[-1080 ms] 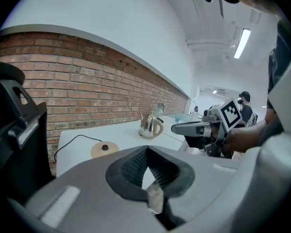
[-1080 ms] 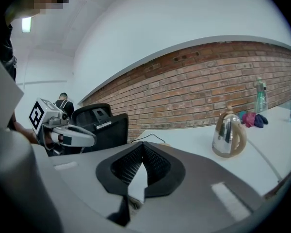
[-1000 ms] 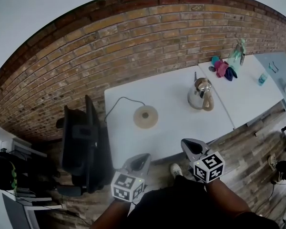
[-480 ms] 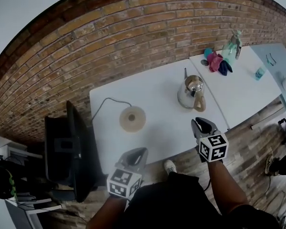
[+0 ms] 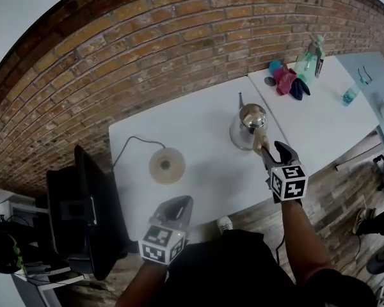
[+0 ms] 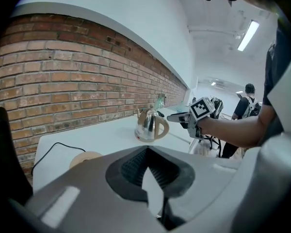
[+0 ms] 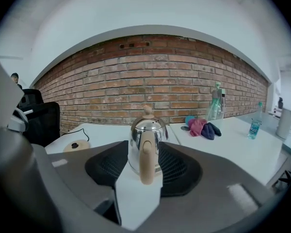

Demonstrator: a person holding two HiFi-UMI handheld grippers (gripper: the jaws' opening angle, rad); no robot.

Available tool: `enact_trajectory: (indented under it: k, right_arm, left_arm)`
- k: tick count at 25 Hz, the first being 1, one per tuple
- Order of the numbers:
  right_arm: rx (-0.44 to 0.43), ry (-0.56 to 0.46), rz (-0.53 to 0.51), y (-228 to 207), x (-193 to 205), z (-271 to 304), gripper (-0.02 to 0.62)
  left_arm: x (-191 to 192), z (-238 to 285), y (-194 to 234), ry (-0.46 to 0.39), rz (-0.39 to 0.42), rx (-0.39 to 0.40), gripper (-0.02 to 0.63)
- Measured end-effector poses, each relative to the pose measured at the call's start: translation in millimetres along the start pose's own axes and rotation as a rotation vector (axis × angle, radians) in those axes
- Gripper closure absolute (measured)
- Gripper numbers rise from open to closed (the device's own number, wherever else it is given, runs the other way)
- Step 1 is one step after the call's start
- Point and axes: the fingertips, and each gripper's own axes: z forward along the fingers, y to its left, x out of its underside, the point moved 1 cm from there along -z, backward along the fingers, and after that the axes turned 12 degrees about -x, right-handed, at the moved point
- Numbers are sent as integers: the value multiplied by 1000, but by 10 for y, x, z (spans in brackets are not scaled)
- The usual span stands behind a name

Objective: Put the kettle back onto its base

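A steel kettle [image 5: 246,125] with a tan handle [image 5: 260,142] stands on the white table [image 5: 198,123], right of centre. Its round tan base [image 5: 167,165], with a black cord, lies to the left, apart from it. My right gripper [image 5: 274,153] is at the handle, and its jaws have just been opening. In the right gripper view the handle [image 7: 146,161] shows in the gap between the pads, not pressed by them. My left gripper [image 5: 181,204] hangs shut at the table's near edge, with nothing in it. From the left gripper view the kettle [image 6: 149,125] and base [image 6: 85,158] lie ahead.
A black chair [image 5: 83,203] stands left of the table. A second white table [image 5: 320,117] adjoins on the right, with pink and dark cloths [image 5: 288,80], a spray bottle [image 5: 307,59] and a small bottle [image 5: 351,94]. Behind runs a brick wall [image 5: 147,50]. A person [image 6: 247,101] stands far off.
My right gripper has moved forward over the table edge to the kettle's handle and its jaws have opened. The left gripper has edged forward toward the table.
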Motion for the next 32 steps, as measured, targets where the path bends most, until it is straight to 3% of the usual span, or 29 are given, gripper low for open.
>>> enact_trajectory:
  k: [6, 16, 32]
  right_arm:
    - [-28, 56, -12, -188, 85, 302, 337]
    - [-73, 115, -18, -220, 252, 614, 339]
    - [-33, 157, -48, -357, 389, 793, 405]
  left_arm:
    - [-85, 217, -9, 17, -1, 1, 606]
    - [-43, 413, 82, 51, -16, -22, 606]
    - [-37, 375, 121, 49, -47, -61, 606]
